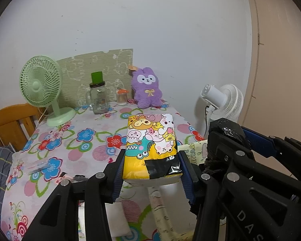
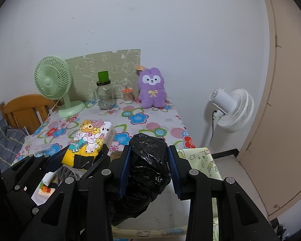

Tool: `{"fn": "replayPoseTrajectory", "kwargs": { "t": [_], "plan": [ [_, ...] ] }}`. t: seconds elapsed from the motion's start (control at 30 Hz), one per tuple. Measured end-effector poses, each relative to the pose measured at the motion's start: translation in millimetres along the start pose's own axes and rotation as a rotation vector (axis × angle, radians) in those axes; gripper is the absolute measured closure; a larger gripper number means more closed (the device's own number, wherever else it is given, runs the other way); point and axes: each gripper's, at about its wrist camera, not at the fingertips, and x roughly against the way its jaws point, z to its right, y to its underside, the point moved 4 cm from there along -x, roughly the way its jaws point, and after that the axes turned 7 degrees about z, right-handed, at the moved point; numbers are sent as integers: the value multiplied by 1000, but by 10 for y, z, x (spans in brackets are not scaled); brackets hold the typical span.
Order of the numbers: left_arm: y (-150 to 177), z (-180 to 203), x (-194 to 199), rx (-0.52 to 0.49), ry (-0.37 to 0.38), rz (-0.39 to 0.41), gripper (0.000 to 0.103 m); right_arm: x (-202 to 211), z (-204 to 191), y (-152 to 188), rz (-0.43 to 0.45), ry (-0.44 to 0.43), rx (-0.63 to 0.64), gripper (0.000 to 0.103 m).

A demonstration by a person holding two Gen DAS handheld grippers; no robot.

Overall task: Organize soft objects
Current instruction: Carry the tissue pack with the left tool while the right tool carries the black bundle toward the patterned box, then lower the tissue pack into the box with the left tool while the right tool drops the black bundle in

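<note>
— Yellow wrapping with cartoon animals was seen on the pack (image 1: 151, 146) held in the left gripper (image 1: 151, 168); what else was noted there?

— Its jaws were clenched on the near end of the pack, blue pads (image 1: 118, 177) pressed against both sides. The pack was carried above the worktop (image 1: 86, 140), not resting on it. A black patch was seen on the wrapper near the grip.

— And the right gripper (image 2: 149, 166)?

— A black bag (image 2: 148, 160), crumpled and glossy, was grasped between its jaws, with the pads touching it on both sides. It was held over the near edge of the worktop, with the left gripper and its pack just beside it on the left.

— What was found further back?

— A purple plush (image 1: 146, 92) was propped upright at the far edge, by the wall (image 1: 150, 20). Left of it a small jar (image 1: 121, 97) was placed, then a glass mug (image 1: 98, 98) with a green cup (image 1: 97, 77) on its lid. A green fan (image 1: 42, 86) was set at the far left corner. The worktop was covered with a flowered cloth.

— Anything off the worktop?

— A white fan (image 2: 230, 108) was seen on a stand to the right, and a wooden chair (image 1: 12, 122) to the left.
</note>
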Motion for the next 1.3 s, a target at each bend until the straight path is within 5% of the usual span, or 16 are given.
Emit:
{"fn": "replayPoseTrajectory", "kwargs": {
  "t": [0.8, 1.17, 1.23, 1.3],
  "plan": [
    [236, 444, -615, -67, 49, -174, 50, -505, 576, 278, -109, 43, -66, 63],
    [266, 462, -648, -64, 40, -223, 23, -614, 609, 289, -128, 29, -104, 62],
    [260, 468, -646, -59, 63, -225, 17, -633, 611, 289, -135, 30, -109, 58],
    [246, 478, -621, -60, 83, -219, 12, -631, 608, 287, -138, 24, -115, 40]
  ]
}}
